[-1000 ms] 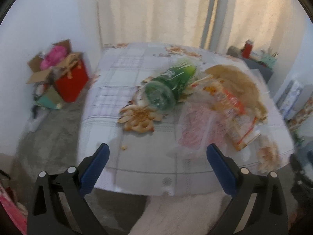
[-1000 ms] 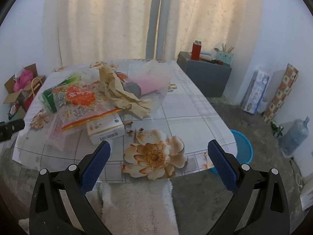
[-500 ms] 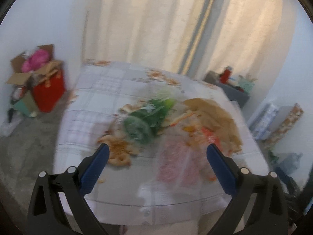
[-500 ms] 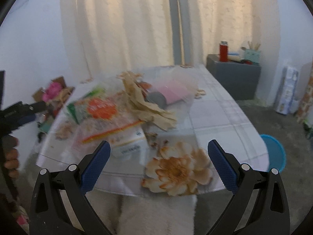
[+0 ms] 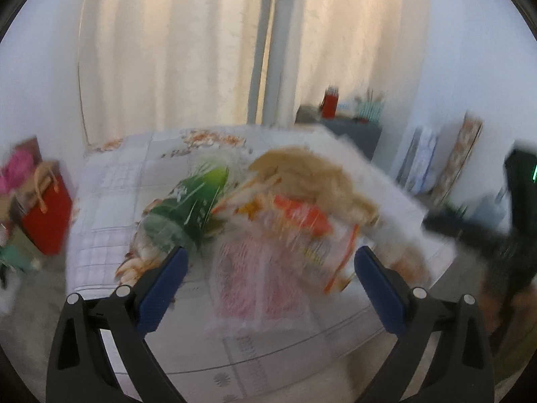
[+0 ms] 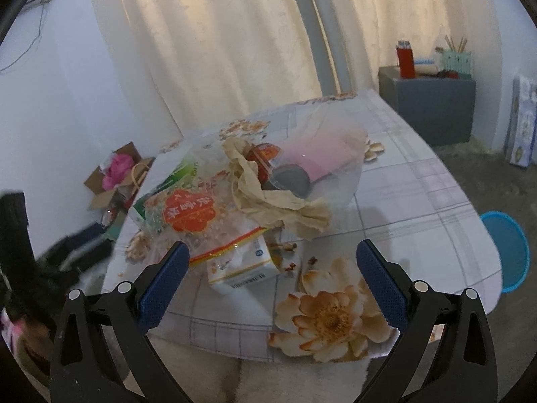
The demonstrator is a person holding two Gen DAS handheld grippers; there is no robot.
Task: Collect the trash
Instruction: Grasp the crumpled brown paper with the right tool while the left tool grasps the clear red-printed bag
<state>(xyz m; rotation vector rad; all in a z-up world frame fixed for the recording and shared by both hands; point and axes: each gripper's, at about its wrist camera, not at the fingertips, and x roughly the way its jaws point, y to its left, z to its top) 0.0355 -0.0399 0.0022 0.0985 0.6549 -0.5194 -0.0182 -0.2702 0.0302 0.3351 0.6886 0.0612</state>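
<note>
Trash lies heaped in the middle of the round table with the checked, flower-printed plastic cover (image 6: 419, 194), nothing picked from it yet. Biggest of the heap is the crumpled sheet of tan paper (image 6: 268, 198), draped over the centre. Against its far side rests a clear plastic bag with a pink roll and a grey cap inside (image 6: 315, 158). Toward the near left edge sits the clear snack bag with the orange-red printed label (image 6: 188, 215), and behind that a green wrapper (image 6: 174, 181); the left camera is badly blurred, yet the same green wrapper (image 5: 191, 208) shows there as a long tube lying on its side. Smallest is the white carton with small printed text (image 6: 241, 265), touching the snack bag at the near edge of the pile.

The right gripper (image 6: 272, 258) hangs above the near rim, blue pads spread wide and holding nothing, the carton just ahead between them. The left gripper (image 5: 270, 263) is likewise spread and empty, aimed at the pile from the other side.

I judge this the approach to a first pick. The next move calls for lowering one gripper over a single piece, probably the carton, and closing firmly. A blue round bin (image 6: 506, 252) stands on the floor beside the table, a likely drop spot.
</note>
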